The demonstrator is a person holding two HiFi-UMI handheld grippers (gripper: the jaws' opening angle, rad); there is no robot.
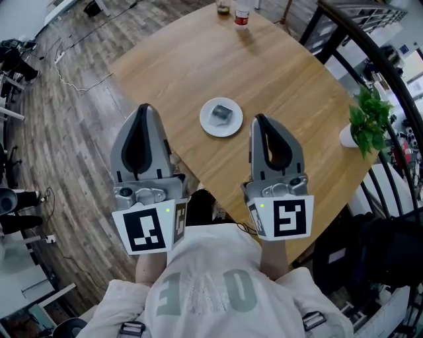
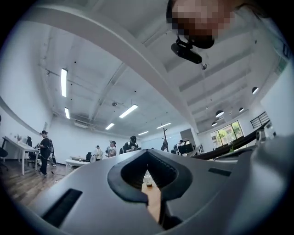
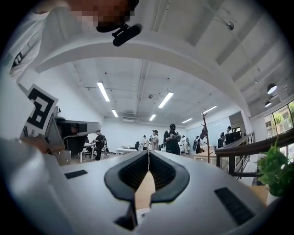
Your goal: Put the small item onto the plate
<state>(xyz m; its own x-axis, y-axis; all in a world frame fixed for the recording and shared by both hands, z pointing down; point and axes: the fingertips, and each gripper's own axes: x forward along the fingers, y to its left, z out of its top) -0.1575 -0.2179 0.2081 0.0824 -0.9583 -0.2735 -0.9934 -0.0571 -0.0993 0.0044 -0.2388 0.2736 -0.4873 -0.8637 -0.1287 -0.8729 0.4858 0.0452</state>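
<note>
A white plate (image 1: 221, 125) lies near the middle of the wooden table (image 1: 277, 72), and a small grey item (image 1: 221, 113) rests on it. Both grippers are held up close to the person's chest, short of the plate and apart from it. My left gripper (image 1: 143, 107) is shut, its tips meeting with nothing between them. My right gripper (image 1: 260, 119) is likewise shut and empty. In the left gripper view the left gripper (image 2: 148, 153) points out across the room, and in the right gripper view the right gripper (image 3: 148, 153) does the same, only a sliver of table showing below each pair of tips.
A bottle (image 1: 242, 14) and a glass (image 1: 223, 6) stand at the table's far edge. A potted plant (image 1: 367, 122) sits at the right edge beside a black railing (image 1: 360, 39). Wooden floor (image 1: 73, 132) lies to the left. Several people (image 3: 172, 140) stand far off.
</note>
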